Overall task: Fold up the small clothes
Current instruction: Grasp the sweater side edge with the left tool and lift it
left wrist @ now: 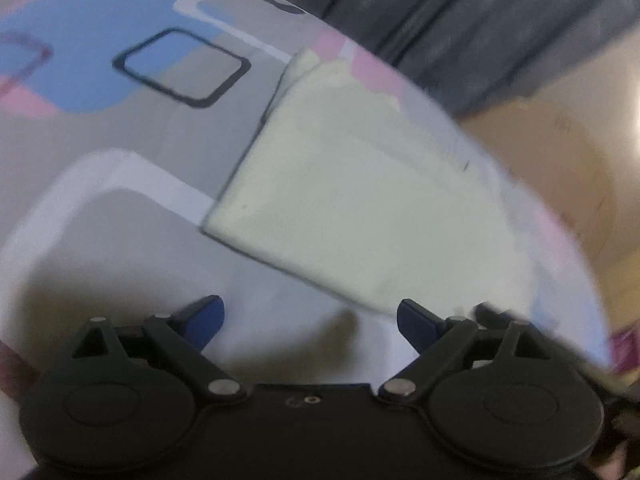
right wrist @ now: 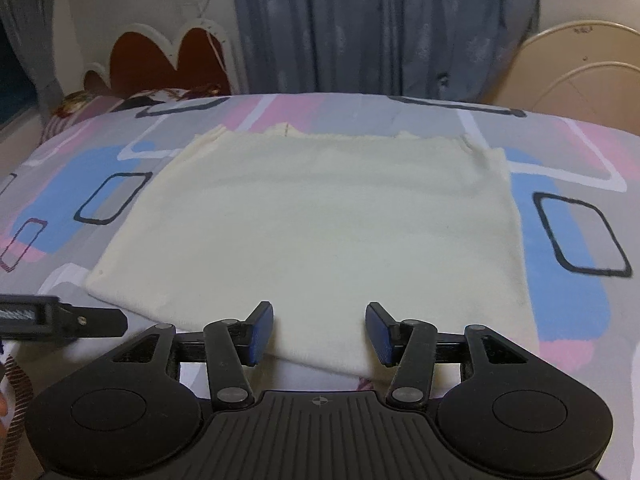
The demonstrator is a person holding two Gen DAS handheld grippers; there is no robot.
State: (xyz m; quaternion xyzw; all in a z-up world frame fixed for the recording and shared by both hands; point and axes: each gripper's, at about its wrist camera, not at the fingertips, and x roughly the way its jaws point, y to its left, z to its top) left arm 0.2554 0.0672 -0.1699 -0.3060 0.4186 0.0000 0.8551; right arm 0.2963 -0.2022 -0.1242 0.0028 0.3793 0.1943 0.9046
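Note:
A pale cream cloth (right wrist: pixel 320 220) lies flat and folded into a rectangle on a grey bedsheet (right wrist: pixel 568 288) printed with blue and pink patches. My right gripper (right wrist: pixel 319 334) hovers over the cloth's near edge, its blue pads apart and nothing pinched between them. In the left wrist view the same cloth (left wrist: pixel 360 208) lies ahead and to the right on the bedsheet (left wrist: pixel 120 128). My left gripper (left wrist: pixel 310 324) is open wide over bare sheet just off the cloth's near left corner. One black finger (right wrist: pixel 92 322) of the left gripper pokes in at the right wrist view's left edge.
Blue-grey curtains (right wrist: pixel 360 20) hang behind the bed. A cream headboard (right wrist: pixel 580 64) curves at the far right. A patterned pillow (right wrist: pixel 132 98) and a red heart-shaped panel (right wrist: pixel 160 56) sit at the far left. The bed's edge drops off right of the cloth (left wrist: pixel 560 184).

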